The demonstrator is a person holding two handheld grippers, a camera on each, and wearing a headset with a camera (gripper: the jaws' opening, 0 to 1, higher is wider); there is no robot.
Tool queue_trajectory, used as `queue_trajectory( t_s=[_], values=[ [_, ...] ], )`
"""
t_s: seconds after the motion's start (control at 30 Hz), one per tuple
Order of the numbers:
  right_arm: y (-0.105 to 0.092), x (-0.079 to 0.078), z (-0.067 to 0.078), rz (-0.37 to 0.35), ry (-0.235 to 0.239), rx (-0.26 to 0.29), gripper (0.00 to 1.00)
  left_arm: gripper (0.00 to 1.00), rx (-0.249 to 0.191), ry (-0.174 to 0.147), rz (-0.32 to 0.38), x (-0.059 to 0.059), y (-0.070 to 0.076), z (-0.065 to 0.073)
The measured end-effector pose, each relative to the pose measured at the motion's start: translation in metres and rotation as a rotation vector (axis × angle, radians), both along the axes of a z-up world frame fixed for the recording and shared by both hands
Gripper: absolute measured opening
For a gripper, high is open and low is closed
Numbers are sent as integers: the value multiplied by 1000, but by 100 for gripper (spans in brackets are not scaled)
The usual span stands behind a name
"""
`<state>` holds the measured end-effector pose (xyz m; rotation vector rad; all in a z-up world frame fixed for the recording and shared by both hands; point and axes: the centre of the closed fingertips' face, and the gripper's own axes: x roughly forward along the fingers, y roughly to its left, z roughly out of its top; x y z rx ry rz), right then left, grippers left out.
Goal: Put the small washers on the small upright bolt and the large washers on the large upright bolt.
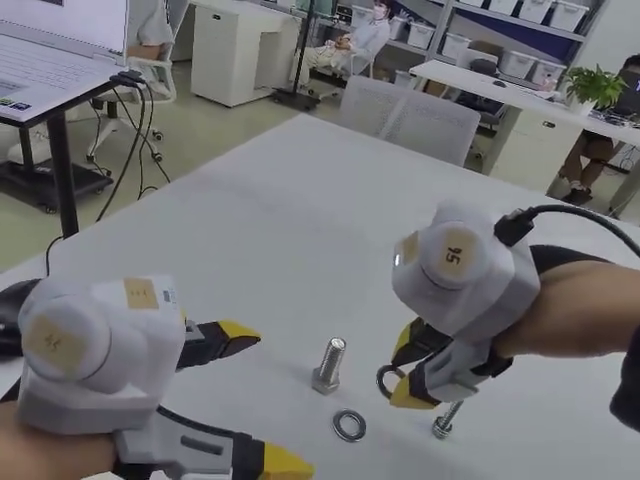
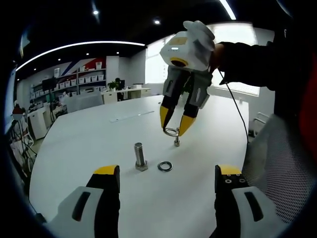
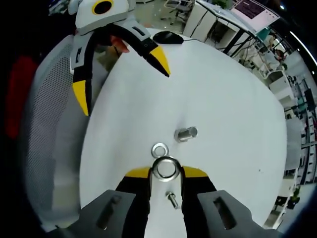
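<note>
A large upright bolt (image 1: 330, 363) (image 2: 140, 156) (image 3: 186, 134) stands on the white table (image 1: 250, 230). A loose washer (image 1: 349, 425) (image 2: 164, 166) (image 3: 159, 149) lies flat beside it. My right gripper (image 1: 398, 378) (image 3: 165, 172) is shut on another washer (image 1: 388, 380) (image 2: 171, 131) (image 3: 165, 167), held just above the small upright bolt (image 1: 443, 422) (image 2: 176, 143) (image 3: 172, 199). My left gripper (image 1: 262, 400) (image 2: 167, 169) is open with nothing between its jaws, a little left of the large bolt. The left gripper view has the right gripper (image 2: 174, 126) coming down from above; the right gripper view has the left gripper (image 3: 121, 78) open at top left.
A mesh chair (image 1: 405, 120) stands at the table's far edge. A laptop on a stand (image 1: 50, 60) with hanging cables is off the table's left side. Seated people, desks and shelves are in the background.
</note>
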<state>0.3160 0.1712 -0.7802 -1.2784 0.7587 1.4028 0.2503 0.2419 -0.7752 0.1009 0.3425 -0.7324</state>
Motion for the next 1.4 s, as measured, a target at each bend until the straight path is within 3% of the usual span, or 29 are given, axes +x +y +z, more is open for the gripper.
queue_trajectory(
  t_s=[0.33,0.83,1.4],
  values=[
    [17,13,13,37,-21,13,24,78,-13,-6,28,4,5,1],
    [42,23,12,76,-19,25,24,77,-10,4,62,5,13,-5],
    [57,27,-11,126,24,-19,24,76,-13,12,75,5,13,-8]
  ],
)
